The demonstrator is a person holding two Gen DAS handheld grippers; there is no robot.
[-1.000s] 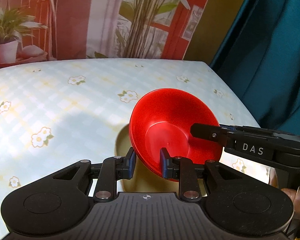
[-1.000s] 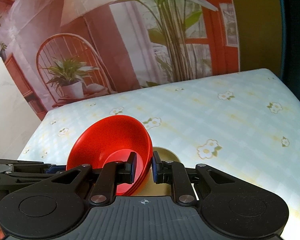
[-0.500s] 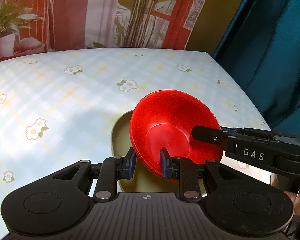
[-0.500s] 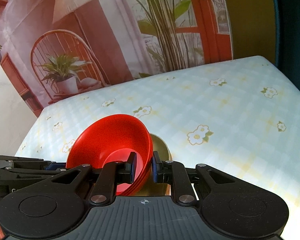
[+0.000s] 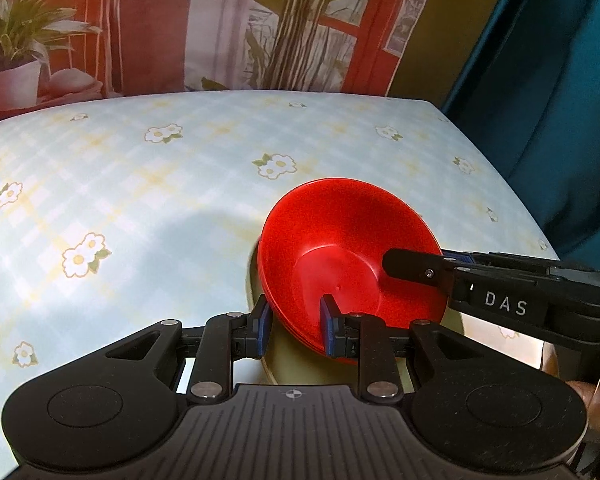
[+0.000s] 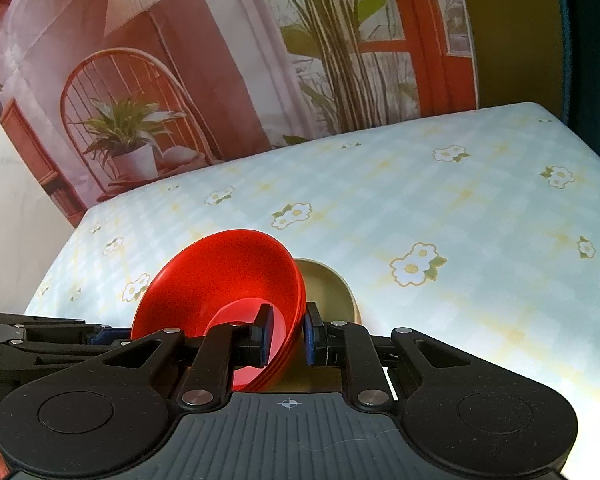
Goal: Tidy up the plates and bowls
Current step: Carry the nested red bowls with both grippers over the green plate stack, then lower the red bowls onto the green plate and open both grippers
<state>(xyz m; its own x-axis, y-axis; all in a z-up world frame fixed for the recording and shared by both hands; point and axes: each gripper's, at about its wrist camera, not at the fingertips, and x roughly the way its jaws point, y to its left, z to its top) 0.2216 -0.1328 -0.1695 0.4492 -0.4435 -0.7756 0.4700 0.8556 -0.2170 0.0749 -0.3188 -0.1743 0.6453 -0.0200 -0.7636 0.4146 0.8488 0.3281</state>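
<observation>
- Two hand-held grippers are seen gripping one stack of red bowls (image 5: 352, 256) from opposite sides; several nested rims show at the lower edge of the stack, though the exact number of bowls cannot be told.
- The left hand-held gripper (image 5: 296, 330) is clamped on the near rim of the stack: one blue-padded finger lies outside the wall and the other inside the topmost bowl.
- The right hand-held gripper (image 6: 286, 334) is likewise clenched on the rim of the stack, with its left finger inside the bowl and its right finger against the outer wall. In the left wrist view it reaches in from the right, and the letters "DAS" are read on its arm.
- The stack is held tilted, its opening turned toward the left wrist camera; nothing is seen inside the topmost bowl apart from the gripper fingers.
- An olive-beige dish (image 6: 332, 292) is seen directly beneath and behind the red stack, resting on the tabletop (image 5: 140, 184). Whether it is a plate or a shallow bowl cannot be told, as most of it is hidden by the bowls and the grippers. Whether the stack touches it cannot be told either.
- The tabletop is covered with a pale blue checked cloth printed with white flowers.
- Behind the tabletop a printed backdrop (image 6: 180, 80) is hung, showing a chair, potted plants and a red window frame; a dark teal curtain (image 5: 560, 100) is seen at the right.
</observation>
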